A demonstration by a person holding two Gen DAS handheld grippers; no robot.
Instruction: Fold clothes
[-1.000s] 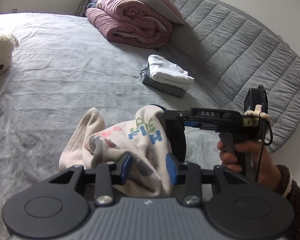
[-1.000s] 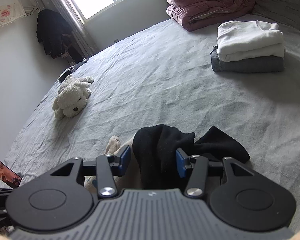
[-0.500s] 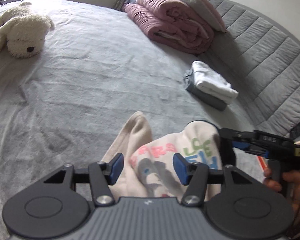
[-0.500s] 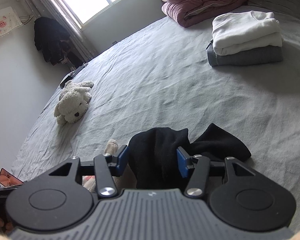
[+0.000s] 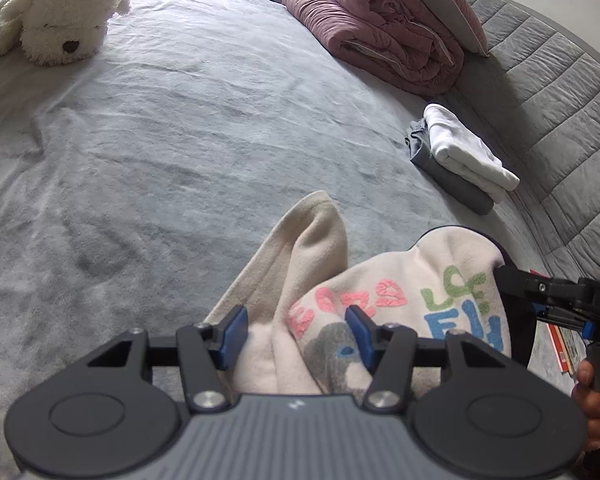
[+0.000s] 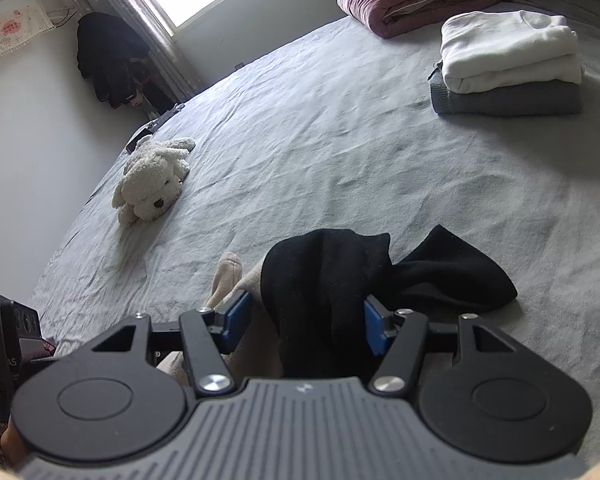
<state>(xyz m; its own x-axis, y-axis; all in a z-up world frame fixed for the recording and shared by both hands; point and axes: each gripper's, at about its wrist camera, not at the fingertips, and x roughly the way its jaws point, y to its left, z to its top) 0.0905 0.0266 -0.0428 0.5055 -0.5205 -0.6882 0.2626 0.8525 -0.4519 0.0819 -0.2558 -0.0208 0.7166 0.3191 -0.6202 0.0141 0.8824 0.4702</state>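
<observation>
A cream garment (image 5: 384, 300) with coloured letters and a black part lies bunched on the grey bed (image 5: 180, 140). My left gripper (image 5: 296, 330) is open, its blue pads either side of the cream cloth. My right gripper (image 6: 304, 322) is open around the black part (image 6: 340, 280) of the same garment; cream cloth (image 6: 226, 276) shows to its left. The right gripper (image 5: 560, 304) also shows at the right edge of the left wrist view, the left gripper at the lower left edge of the right wrist view. Whether either gripper pinches cloth is unclear.
A folded white top on a folded grey one (image 5: 460, 156) (image 6: 508, 64) lies near the quilted grey headboard (image 5: 560, 80). A rolled pink duvet (image 5: 380, 28) sits at the back. A white plush dog (image 5: 56, 16) (image 6: 152, 184) lies far left. Dark clothes (image 6: 108, 60) hang by the window.
My left gripper's jaws have widened, from closed on the cream cloth to spread apart. The left view has swung left, bringing the plush dog closer. The right gripper has barely moved.
</observation>
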